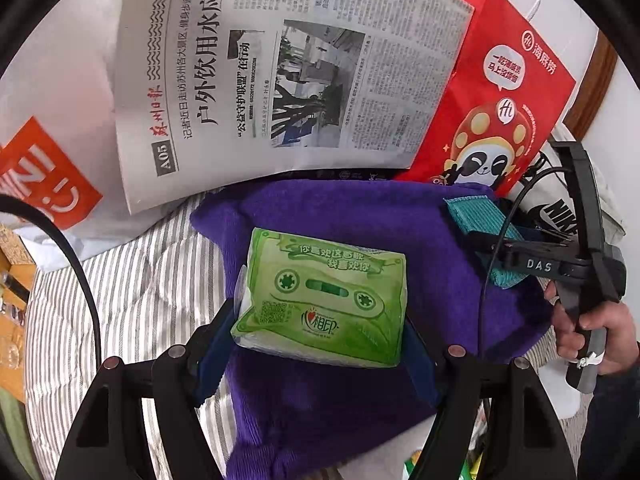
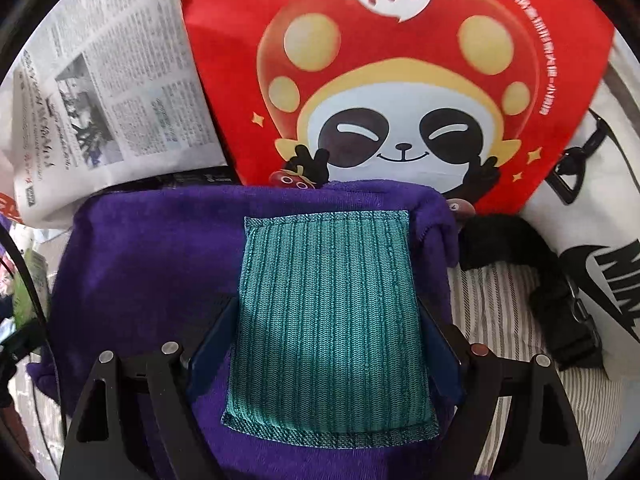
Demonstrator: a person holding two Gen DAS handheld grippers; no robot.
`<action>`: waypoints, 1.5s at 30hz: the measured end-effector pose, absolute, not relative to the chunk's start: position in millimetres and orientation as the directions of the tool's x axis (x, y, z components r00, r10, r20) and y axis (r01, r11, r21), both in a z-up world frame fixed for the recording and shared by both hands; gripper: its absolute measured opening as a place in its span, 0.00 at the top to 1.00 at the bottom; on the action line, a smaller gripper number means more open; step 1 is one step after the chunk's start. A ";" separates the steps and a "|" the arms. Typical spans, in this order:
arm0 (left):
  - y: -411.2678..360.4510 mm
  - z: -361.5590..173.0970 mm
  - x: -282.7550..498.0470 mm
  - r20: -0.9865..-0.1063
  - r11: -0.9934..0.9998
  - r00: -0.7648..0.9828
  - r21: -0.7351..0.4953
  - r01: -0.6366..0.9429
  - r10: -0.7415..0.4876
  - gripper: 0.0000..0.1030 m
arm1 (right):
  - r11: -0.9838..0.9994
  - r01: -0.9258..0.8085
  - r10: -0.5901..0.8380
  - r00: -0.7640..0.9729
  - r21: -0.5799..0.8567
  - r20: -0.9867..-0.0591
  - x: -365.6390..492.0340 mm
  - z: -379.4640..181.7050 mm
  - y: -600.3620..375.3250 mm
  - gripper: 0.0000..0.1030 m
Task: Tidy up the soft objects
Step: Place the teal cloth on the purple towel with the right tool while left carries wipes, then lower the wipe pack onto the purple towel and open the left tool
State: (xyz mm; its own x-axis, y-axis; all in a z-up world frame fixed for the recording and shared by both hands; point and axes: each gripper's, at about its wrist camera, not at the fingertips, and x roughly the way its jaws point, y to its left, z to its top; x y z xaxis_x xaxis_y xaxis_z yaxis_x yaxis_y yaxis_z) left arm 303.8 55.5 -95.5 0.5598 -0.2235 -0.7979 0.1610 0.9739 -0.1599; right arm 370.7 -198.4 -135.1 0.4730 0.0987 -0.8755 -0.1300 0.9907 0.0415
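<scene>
Tissue pack (image 1: 324,300), newspaper (image 1: 280,64) beyond.

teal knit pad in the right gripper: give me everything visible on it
The teal knit pad is a flat, roughly square cushion of ribbed, shiny woven fabric with a stitched border. It sits between the right gripper fingers, which flank both its side edges, above the purple towel. Its far edge points toward the red panda bag.

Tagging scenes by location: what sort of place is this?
Probably a bedroom: things lie on a striped quilt, with a purple towel, newspaper and red paper bag spread on top.
</scene>
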 end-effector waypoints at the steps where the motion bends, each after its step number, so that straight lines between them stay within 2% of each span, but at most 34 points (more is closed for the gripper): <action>1: 55.0 -96.6 305.3 -0.800 0.975 0.559 -0.155 0.160 -0.219 0.29 | 0.991 -0.131 0.097 0.467 0.040 -0.879 372.9 -138.3 -198.2 0.17; 15: 52.2 -112.7 314.6 -0.809 0.974 0.544 -0.158 0.161 -0.222 0.28 | 0.983 -0.184 0.082 0.408 0.006 -0.909 379.3 -163.2 -191.5 0.14; 22: 45.9 -112.2 325.1 -0.820 0.976 0.533 -0.139 0.167 -0.208 0.28 | 0.981 -0.185 0.126 0.393 0.056 -0.911 368.7 -158.9 -198.7 0.13; 30: 29.4 -119.5 350.8 -0.829 0.986 0.542 -0.056 0.160 -0.135 0.28 | 0.986 -0.162 0.116 0.436 0.048 -0.893 339.9 -124.0 -218.3 0.12; 33: 28.3 -129.7 366.1 -0.845 0.988 0.518 -0.072 0.138 -0.134 0.28 | 0.990 -0.138 0.103 0.468 0.042 -0.878 324.0 -108.9 -231.3 0.12; 41: 3.2 -148.0 384.1 -0.879 0.988 0.477 0.061 0.142 -0.014 0.28 | 0.993 -0.059 0.122 0.513 0.106 -0.850 281.3 -78.0 -281.0 0.12; 45: -4.6 -148.4 385.6 -0.879 0.985 0.477 0.082 0.154 -0.001 0.26 | 0.992 -0.028 0.118 0.539 0.122 -0.834 258.0 -63.8 -292.9 0.12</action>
State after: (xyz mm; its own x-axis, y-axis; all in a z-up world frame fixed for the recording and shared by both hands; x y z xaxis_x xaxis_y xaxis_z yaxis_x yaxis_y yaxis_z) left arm 385.6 -4.6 -148.4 0.4768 -0.0010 -0.8790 0.1535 0.9847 0.0822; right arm 258.0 -292.9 -63.8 0.5394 0.1183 -0.8337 -0.0282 0.9921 0.1225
